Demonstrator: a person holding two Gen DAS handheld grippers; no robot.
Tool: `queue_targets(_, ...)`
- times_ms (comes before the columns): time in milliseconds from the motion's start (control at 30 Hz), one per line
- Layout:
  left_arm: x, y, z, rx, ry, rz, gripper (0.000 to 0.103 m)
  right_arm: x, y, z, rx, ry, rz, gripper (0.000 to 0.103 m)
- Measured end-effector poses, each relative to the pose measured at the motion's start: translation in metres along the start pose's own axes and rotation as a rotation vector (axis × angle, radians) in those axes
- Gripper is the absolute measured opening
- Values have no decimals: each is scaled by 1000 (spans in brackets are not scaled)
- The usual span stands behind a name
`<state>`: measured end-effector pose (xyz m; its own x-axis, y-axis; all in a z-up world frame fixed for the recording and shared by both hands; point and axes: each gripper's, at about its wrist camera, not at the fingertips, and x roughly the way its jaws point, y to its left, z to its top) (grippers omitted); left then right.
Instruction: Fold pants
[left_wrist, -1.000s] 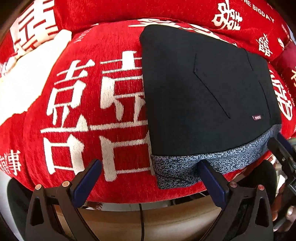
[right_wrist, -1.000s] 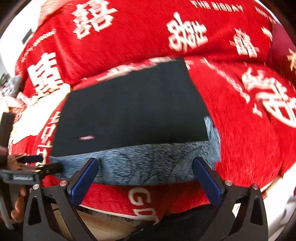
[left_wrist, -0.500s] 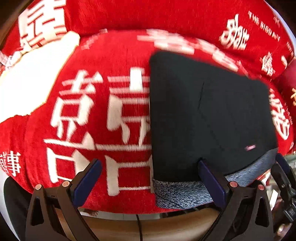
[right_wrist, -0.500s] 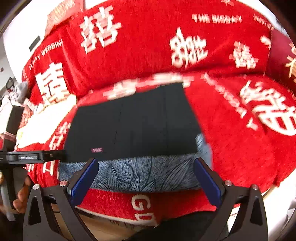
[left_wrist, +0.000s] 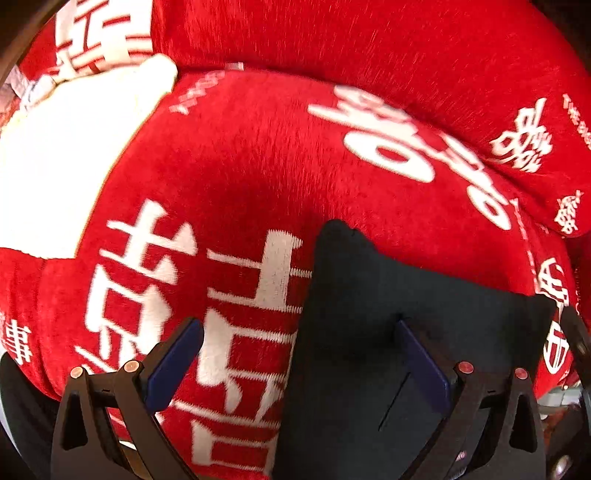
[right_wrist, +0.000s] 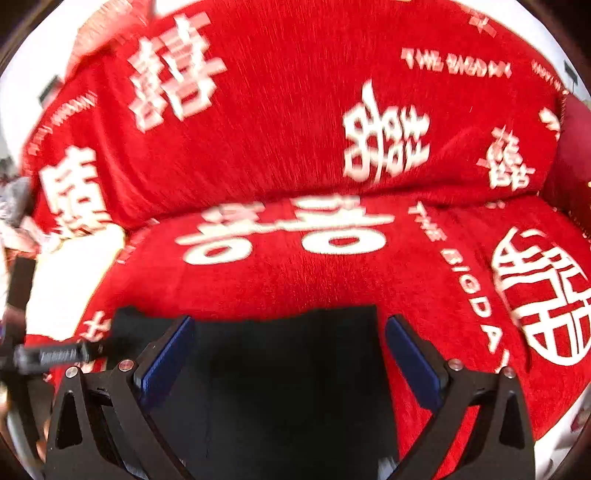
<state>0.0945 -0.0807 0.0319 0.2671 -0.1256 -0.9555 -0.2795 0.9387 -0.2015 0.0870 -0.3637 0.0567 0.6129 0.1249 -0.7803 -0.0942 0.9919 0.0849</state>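
Low in both frames, the folded black pants (left_wrist: 388, 314) lie flat on the red sofa cover (left_wrist: 258, 166); left gripper (left_wrist: 299, 358) and right gripper (right_wrist: 288, 347) hover spread apart, gripping nothing, likely because the fold looks finished.

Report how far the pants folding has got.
Done: the black pants already lie as a compact flat rectangle on the red sofa cover. In hand: nothing is gripped; the left claw and the right claw are both open, low over the fabric. Left: perhaps one more fold; blur hides whether the edges are aligned.
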Motion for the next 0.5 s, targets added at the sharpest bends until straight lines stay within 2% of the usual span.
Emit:
queue_targets(67,6,-2,-1,-5,10,3,103,35,0,-4,67,137,-42,102)
queue_targets(100,5,-3,-2,12,0,8,103,44,1,-9,84,164,-62,102)
queue_targets(200,8,-13,-1,60,-16,34,103,53,18,-22,25,136,-166,103)
queue_targets(300,8,-15,-3,49,-14,46,103,51,24,-22,23,126,-224,103)
queue_targets(333,7,-16,-3,50,-21,56,103,42,25,-18,33,80,-247,103)
queue_targets(367,5,-18,-4,55,-27,64,103,30,30,-17,28,15,-251,103)
queue_targets(433,2,-21,-7,75,-51,92,103,21,37,-11,2,-41,-221,103)
queue_targets(500,0,-22,-9,89,-63,102,103,25,43,-9,-19,-22,-156,103)
